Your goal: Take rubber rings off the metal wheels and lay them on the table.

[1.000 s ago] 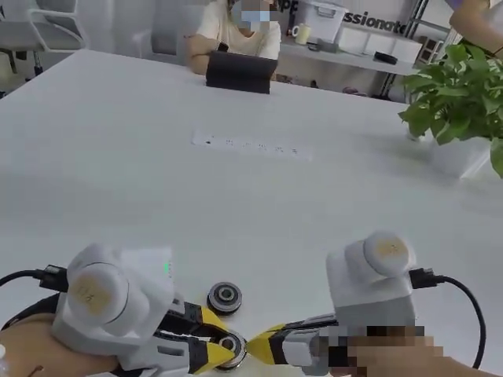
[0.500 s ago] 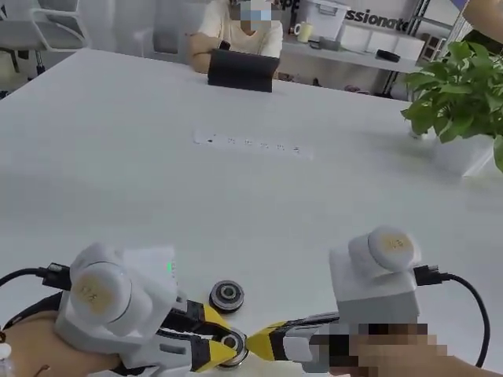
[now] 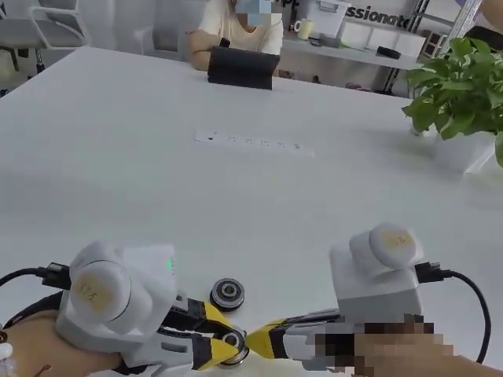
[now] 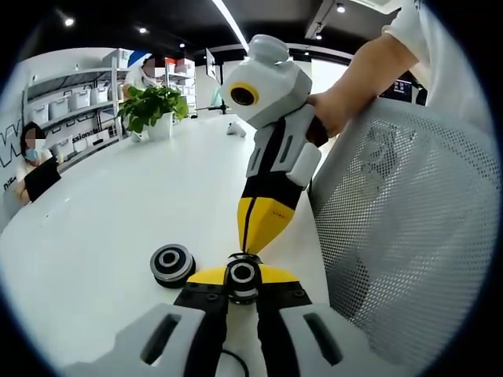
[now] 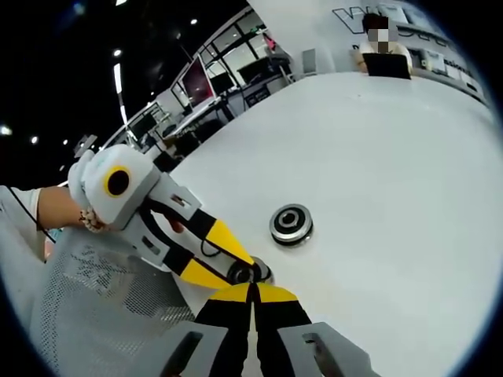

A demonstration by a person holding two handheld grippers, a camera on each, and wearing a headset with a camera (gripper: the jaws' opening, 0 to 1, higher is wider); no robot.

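Observation:
A small metal wheel (image 3: 233, 342) with a black rubber ring is held just above the table's near edge, and my left gripper (image 3: 225, 348) is shut on it. The left gripper view has the wheel (image 4: 242, 278) between the yellow jaw tips. My right gripper (image 3: 258, 343) faces it from the right, shut, its tips pinched on the ring at the wheel's rim (image 5: 253, 272). A second wheel (image 3: 227, 293) with its black ring lies flat on the table just beyond, also seen as a wheel (image 4: 172, 264) in the left gripper view and a wheel (image 5: 291, 223) in the right one.
The white table (image 3: 236, 204) stretches far ahead, with a flush socket strip (image 3: 253, 144) in its middle. A potted plant (image 3: 460, 94) stands at the far right. A person with a dark laptop (image 3: 242, 69) sits at the far end. A mesh chair back (image 4: 401, 228) is close behind the grippers.

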